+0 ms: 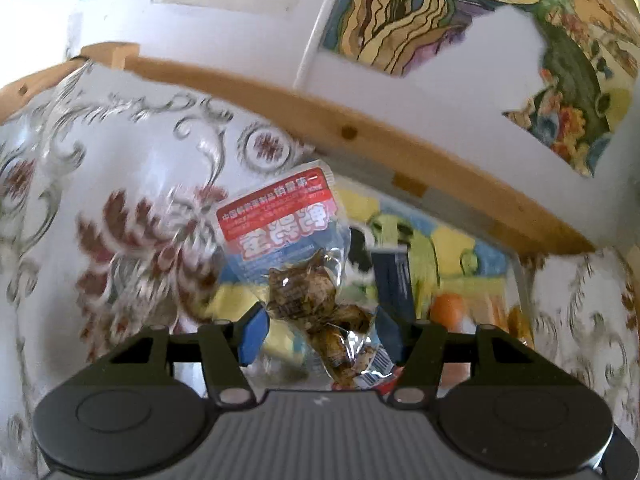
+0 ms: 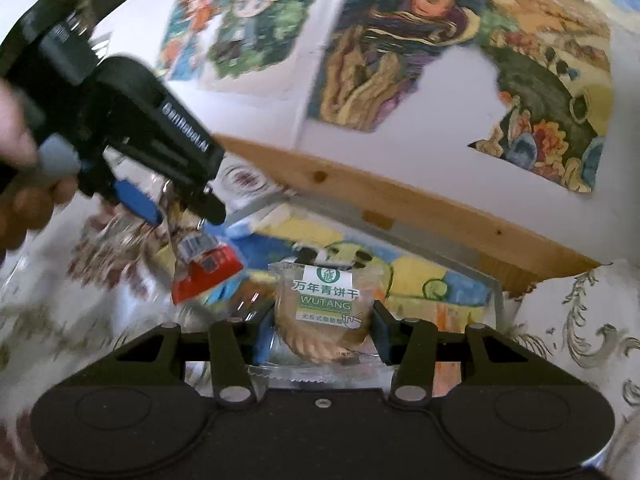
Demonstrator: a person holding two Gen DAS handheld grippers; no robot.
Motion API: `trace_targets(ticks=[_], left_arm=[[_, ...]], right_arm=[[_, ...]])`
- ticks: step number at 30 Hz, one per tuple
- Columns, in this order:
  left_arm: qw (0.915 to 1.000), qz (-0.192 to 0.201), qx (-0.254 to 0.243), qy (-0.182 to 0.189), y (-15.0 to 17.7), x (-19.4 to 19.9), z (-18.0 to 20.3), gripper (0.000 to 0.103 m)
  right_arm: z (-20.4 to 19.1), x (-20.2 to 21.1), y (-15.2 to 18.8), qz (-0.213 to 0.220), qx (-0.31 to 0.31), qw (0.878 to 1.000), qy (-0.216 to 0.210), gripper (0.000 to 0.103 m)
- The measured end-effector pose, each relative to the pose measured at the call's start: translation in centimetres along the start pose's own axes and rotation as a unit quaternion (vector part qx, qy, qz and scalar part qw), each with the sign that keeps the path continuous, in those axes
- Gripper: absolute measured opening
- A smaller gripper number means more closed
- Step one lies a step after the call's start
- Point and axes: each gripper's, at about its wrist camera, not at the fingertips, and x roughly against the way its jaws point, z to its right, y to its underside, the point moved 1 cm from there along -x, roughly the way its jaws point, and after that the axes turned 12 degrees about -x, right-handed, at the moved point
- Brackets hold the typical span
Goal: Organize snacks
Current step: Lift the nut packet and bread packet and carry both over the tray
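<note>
My left gripper (image 1: 320,332) is shut on a clear snack packet with a red-and-blue label (image 1: 288,240) and brown pieces inside; it hangs between the blue pads. In the right wrist view the same left gripper (image 2: 180,212) hovers at the upper left, held by a hand, with the red-ended packet (image 2: 204,272) dangling under it. My right gripper (image 2: 320,336) is shut on a clear WUTANG biscuit packet (image 2: 324,320) with a round ridged biscuit inside. Both packets hover over a colourful box (image 2: 448,284) by the wooden rail.
A floral white-and-maroon cloth (image 1: 120,200) covers the surface. A wooden rail (image 2: 400,196) runs along the wall, which carries colourful pictures (image 2: 400,40). A dark blue packet (image 1: 394,280) stands in the colourful box (image 1: 452,248) below.
</note>
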Motion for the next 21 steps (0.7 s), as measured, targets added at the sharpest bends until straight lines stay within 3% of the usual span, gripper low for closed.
trace_targets(ticks=[6,12,21], left_arm=[[0.9997,-0.012,-0.018,-0.011,-2.6,-4.4,-0.3,0.063],[0.997,-0.055,-0.053,-0.009,-3.4,-8.0,-1.0,0.063],[0.9924,-0.078,-0.095,-0.006,-3.8,-10.0,-0.6,0.064]], right_arm=[[1.1,-5.3,-1.5,-0.028,-0.044,0.999,0.011,0.051],[-0.3,-8.7,-1.0,-0.047,-0.021,0.999,0.018,0.051],[-2.0,-11.2,-0.4,-0.062,0.003,0.998,0.017,0.051]])
